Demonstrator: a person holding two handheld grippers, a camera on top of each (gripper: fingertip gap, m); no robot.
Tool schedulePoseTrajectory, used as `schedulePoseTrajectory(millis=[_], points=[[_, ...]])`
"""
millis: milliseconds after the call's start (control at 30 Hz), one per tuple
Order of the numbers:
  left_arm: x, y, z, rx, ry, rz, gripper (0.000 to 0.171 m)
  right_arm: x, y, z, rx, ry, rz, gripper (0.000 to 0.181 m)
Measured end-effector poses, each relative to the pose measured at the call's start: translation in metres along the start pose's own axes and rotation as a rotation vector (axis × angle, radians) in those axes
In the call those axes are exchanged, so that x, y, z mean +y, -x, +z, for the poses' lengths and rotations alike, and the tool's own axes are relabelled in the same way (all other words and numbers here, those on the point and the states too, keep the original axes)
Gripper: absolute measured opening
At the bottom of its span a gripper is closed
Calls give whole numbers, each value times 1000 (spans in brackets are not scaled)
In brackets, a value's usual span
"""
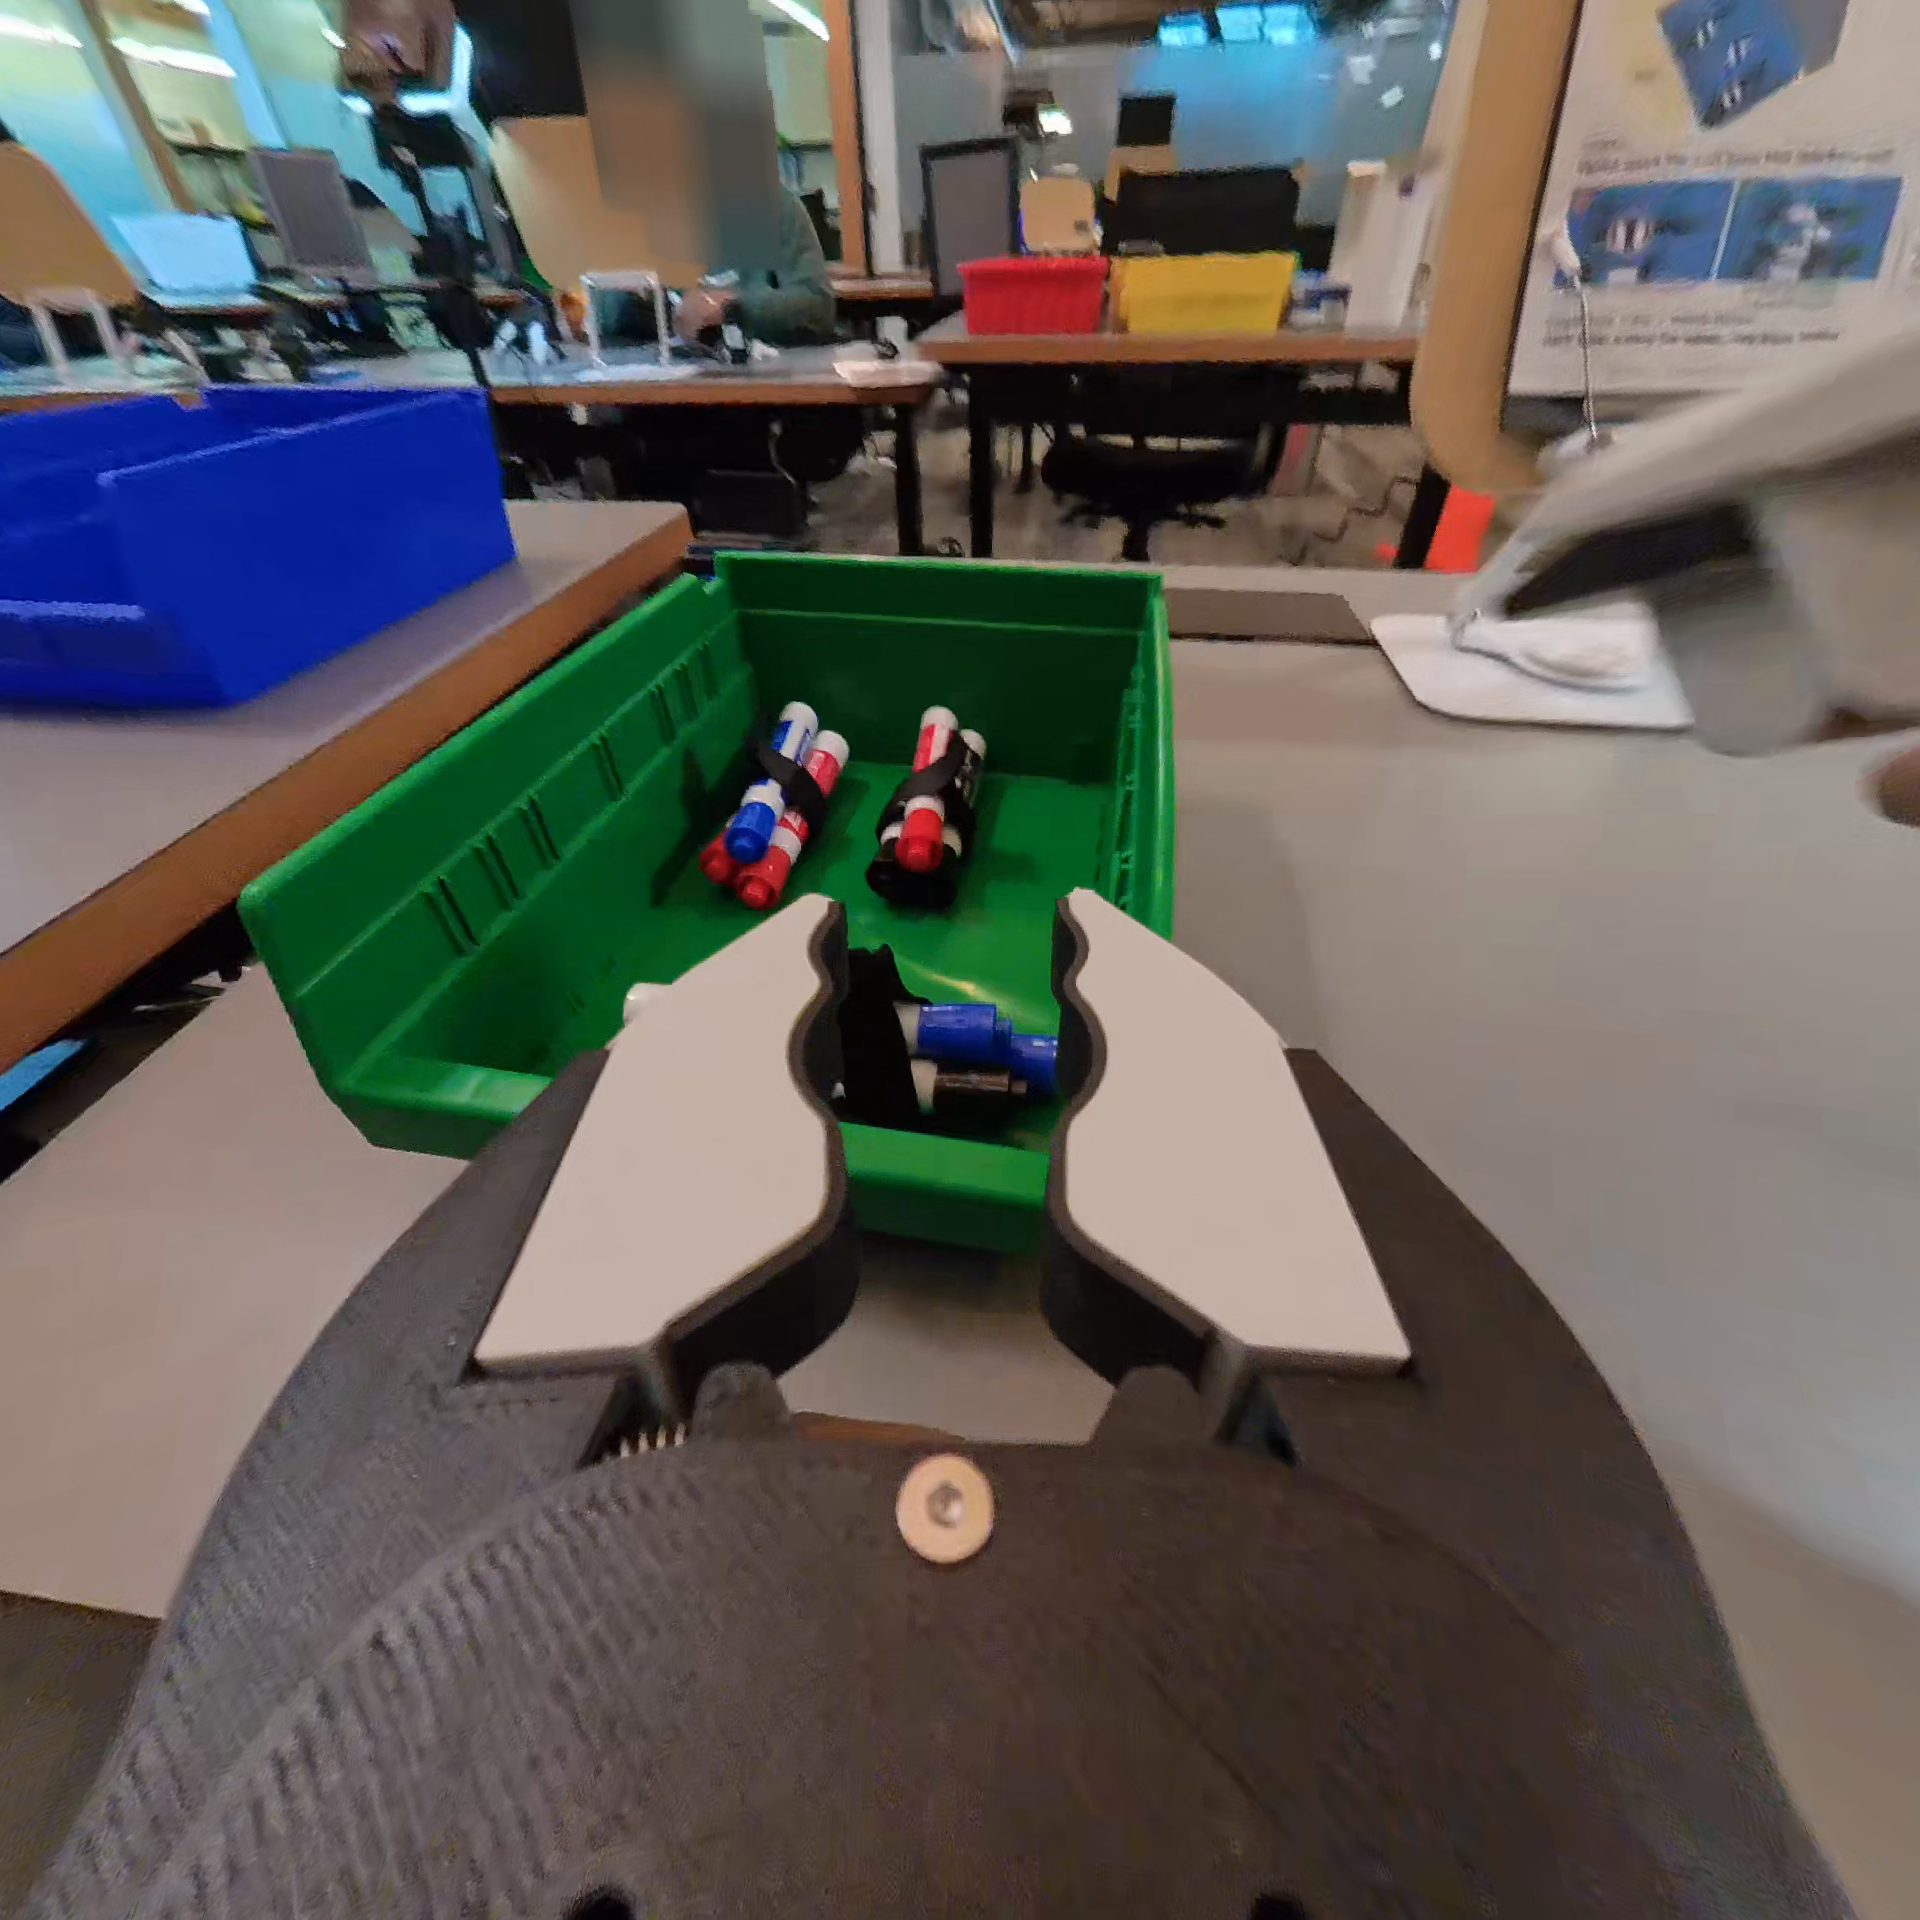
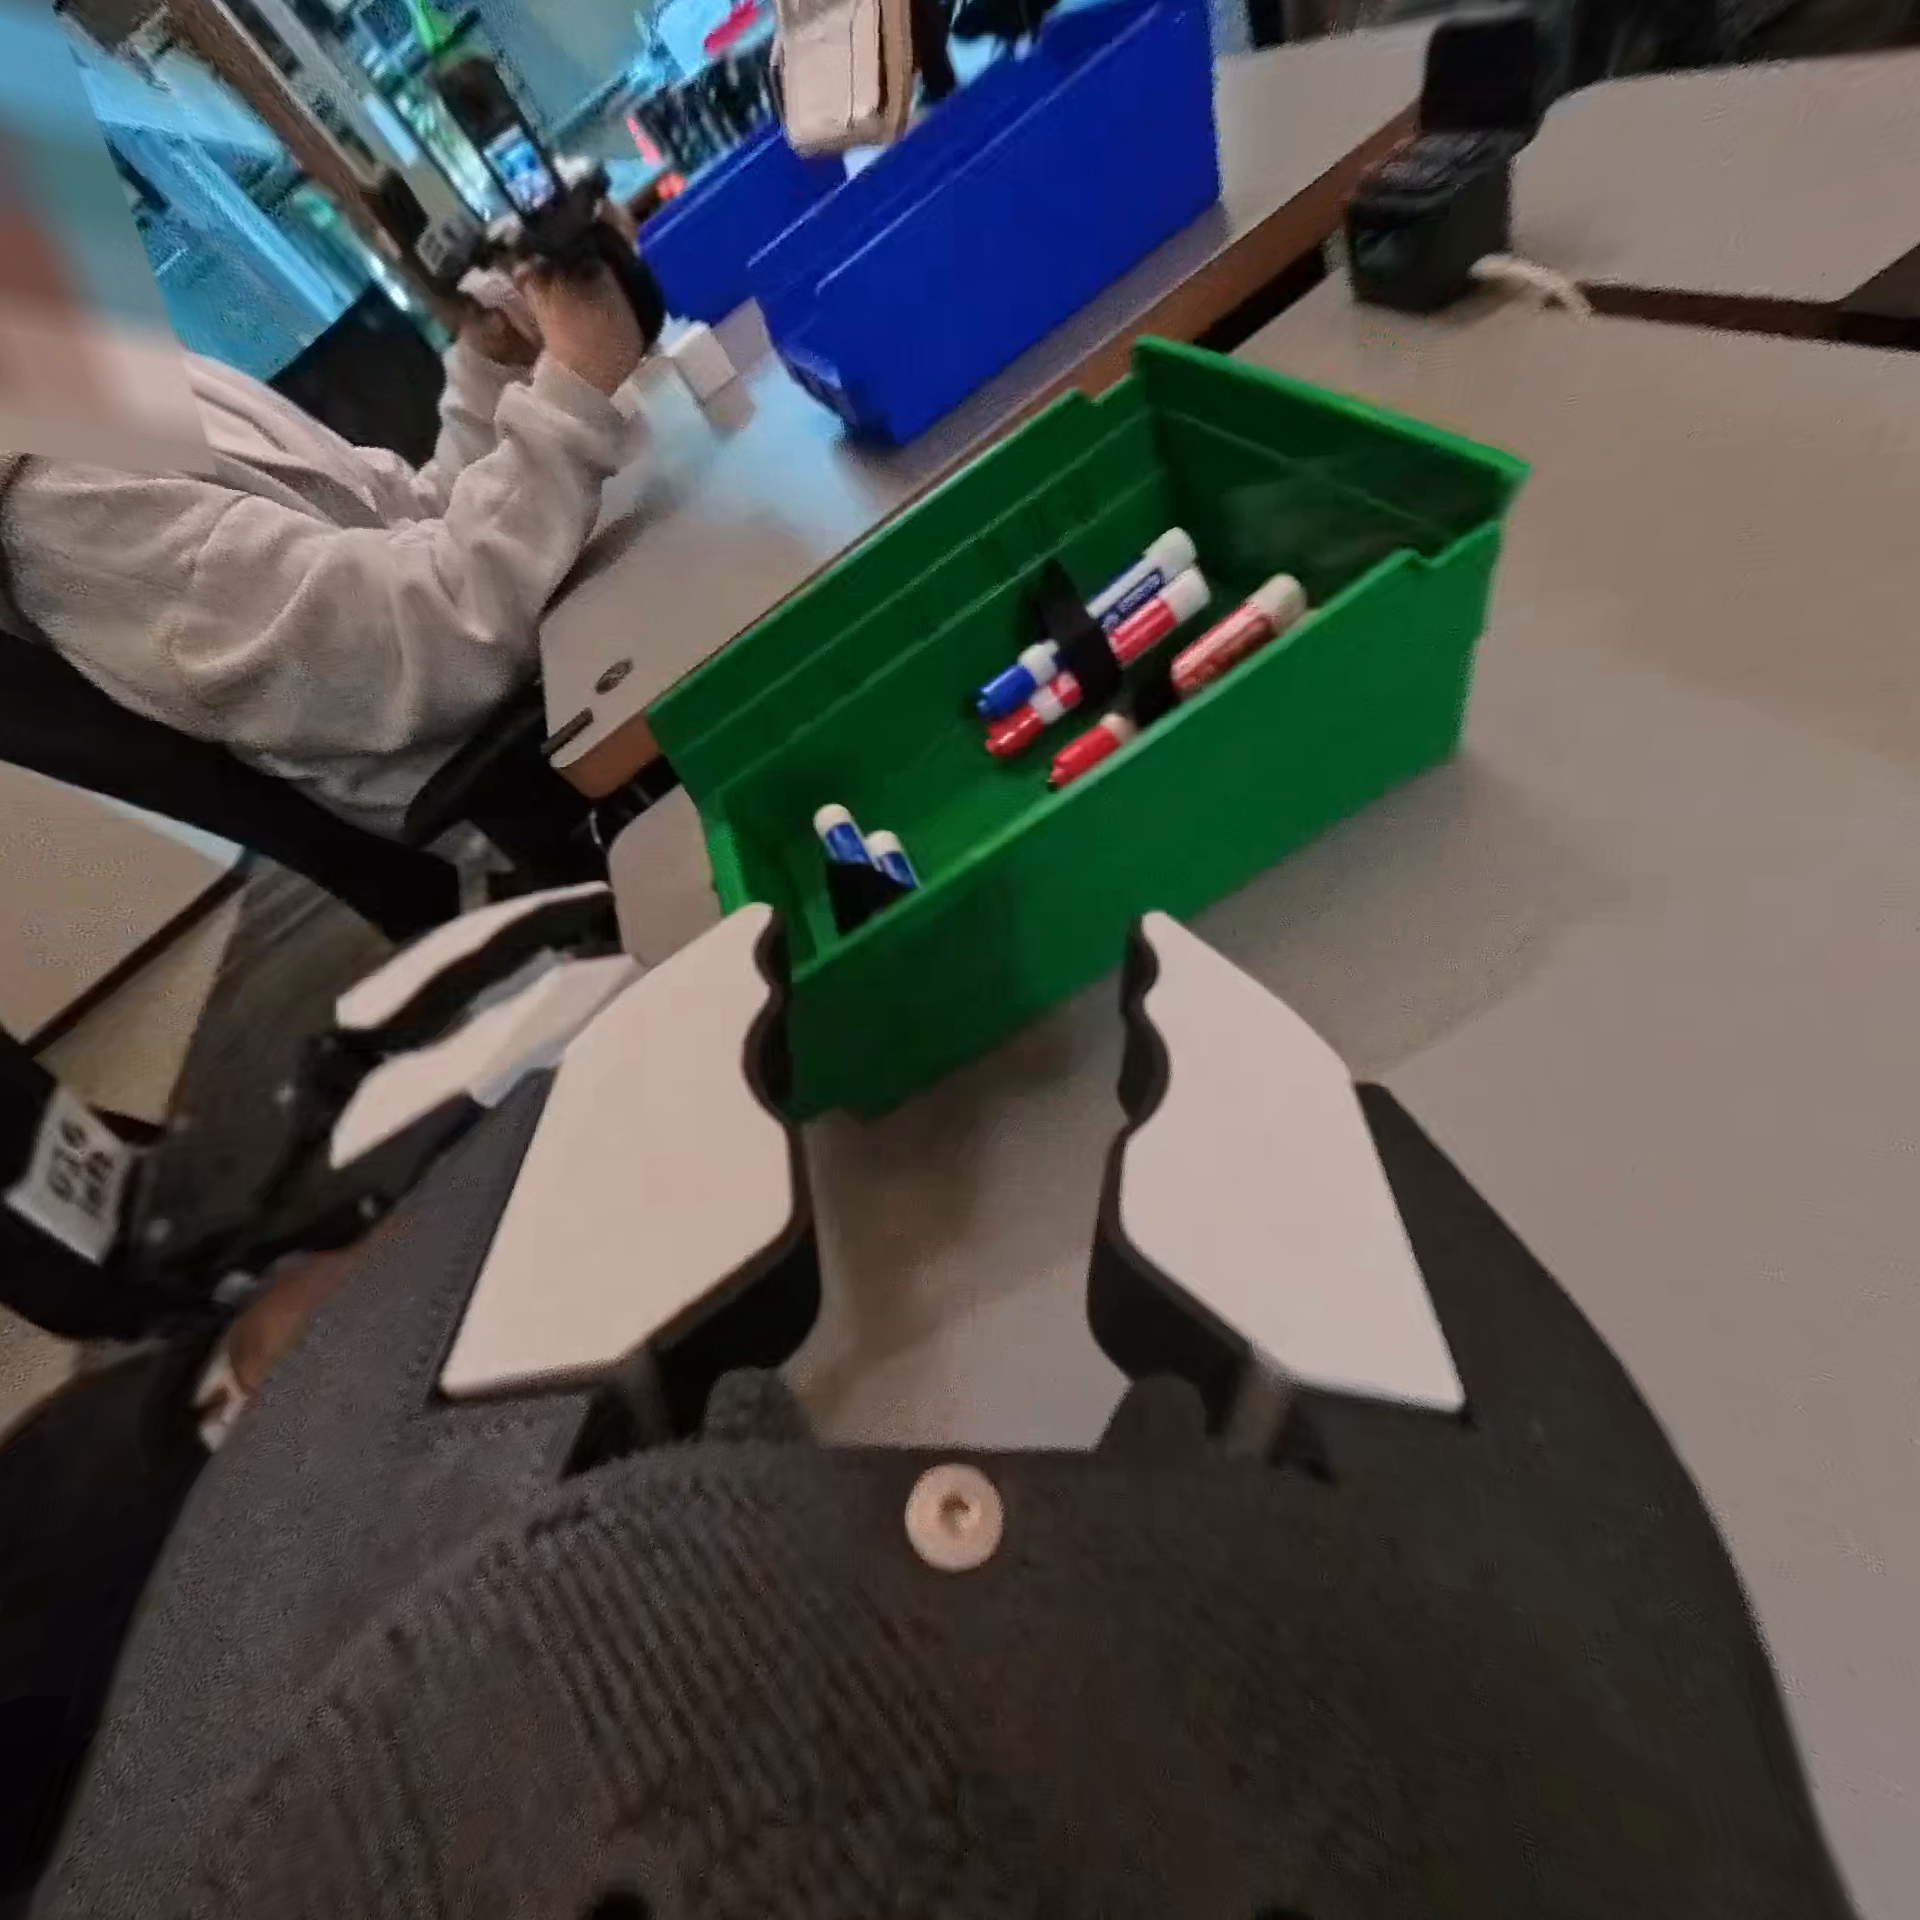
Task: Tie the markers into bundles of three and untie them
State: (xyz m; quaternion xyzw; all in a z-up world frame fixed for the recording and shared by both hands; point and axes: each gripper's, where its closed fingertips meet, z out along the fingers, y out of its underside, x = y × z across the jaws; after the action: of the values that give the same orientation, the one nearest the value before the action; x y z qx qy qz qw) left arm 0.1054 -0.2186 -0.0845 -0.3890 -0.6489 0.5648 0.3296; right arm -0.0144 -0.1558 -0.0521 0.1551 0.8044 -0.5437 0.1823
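Three strapped bundles of markers sit in the green bin [image 1: 499,894] on my grey table [image 1: 1507,1039]: a red-and-blue one [image 1: 774,805] and a red-and-black one [image 1: 928,810] toward the bin's far end, a blue-and-black one [image 1: 961,1055] at its near end. My left gripper [image 1: 945,920] hangs over that near end, fingers apart, nothing in them. My right gripper [image 2: 951,940] is just off the bin's near corner, spread and empty too. Blue bins [image 1: 239,540] sit beyond the bin's left side.

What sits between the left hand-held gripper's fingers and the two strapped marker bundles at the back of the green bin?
In the left wrist view, a third strapped marker bundle and bare floor of the green bin lie there.
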Motion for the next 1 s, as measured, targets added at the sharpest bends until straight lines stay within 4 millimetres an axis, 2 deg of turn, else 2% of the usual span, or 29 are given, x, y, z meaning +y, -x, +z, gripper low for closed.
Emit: schedulePoseTrajectory(millis=[67,133,200,267,333,400,533,567,633,733,867,1000], points=[[-3,1,1,12,-26,-53,42,-21,13,46,-51,142,65,68],[0,3,4,37,-11,-109,43,-38,15,89,-59,249,129,69],[6,7,6,56,16,-165,45,-42,-1,125,9,371,162,65],[5,7,7,82,17,-215,46,-32,-26,146,116,553,142,65],[5,8,7,87,12,-232,45,-23,-44,157,200,699,132,64],[4,7,9,95,15,-225,46,-18,-51,165,244,769,114,59],[6,-3,12,119,26,-189,46,6,-66,172,345,909,27,58],[6,-6,12,121,30,-175,46,9,-69,175,362,911,19,55],[6,-9,12,119,27,-148,46,13,-68,182,368,911,17,36],[5,-10,12,114,24,-129,46,21,-74,188,420,941,-32,36],[5,-11,12,114,26,-114,48,27,-77,194,436,948,-15,40],[6,-13,12,120,26,-95,48,28,-83,197,453,959,-8,33]])
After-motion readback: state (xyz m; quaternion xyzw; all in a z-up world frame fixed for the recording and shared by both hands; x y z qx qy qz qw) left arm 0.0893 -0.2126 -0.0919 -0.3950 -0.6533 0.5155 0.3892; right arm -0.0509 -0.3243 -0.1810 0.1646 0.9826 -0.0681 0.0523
